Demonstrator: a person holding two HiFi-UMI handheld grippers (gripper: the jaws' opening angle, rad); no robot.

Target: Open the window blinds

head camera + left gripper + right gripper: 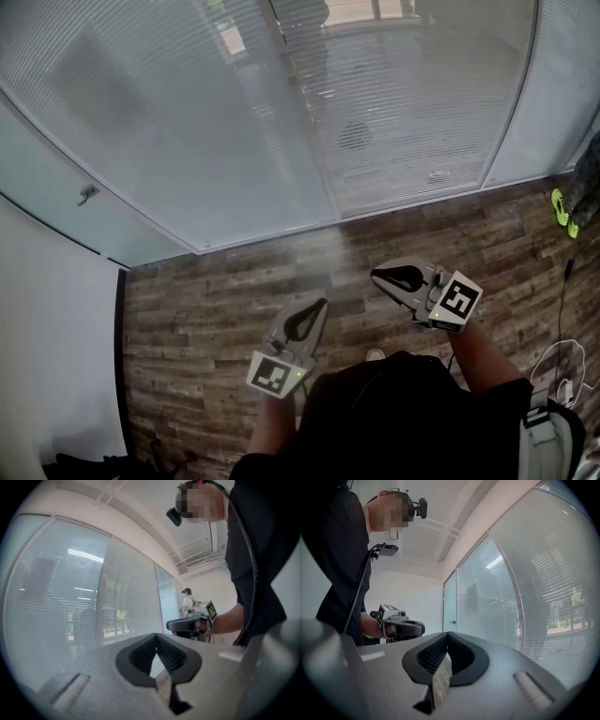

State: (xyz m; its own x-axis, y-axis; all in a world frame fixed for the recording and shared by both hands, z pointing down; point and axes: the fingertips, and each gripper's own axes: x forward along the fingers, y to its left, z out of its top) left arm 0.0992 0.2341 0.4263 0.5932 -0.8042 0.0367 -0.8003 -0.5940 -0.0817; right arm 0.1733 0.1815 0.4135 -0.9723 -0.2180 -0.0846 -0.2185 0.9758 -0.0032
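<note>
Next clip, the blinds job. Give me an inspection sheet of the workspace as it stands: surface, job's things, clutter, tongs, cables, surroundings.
Surface: wood-plank floor running up to the glass.
Job's things: slatted blinds lowered behind the glass panels; no cord or wand made out.
Clutter: yellow-green item at the right edge; dark items in the near left corner, too dim to name.
Tongs: left tongs and right tongs both shut and empty, short of the glass.
Cables: white cable looped on the floor at right.
Surroundings: white wall at left; door handle on the glass; second person far down the room.
</note>
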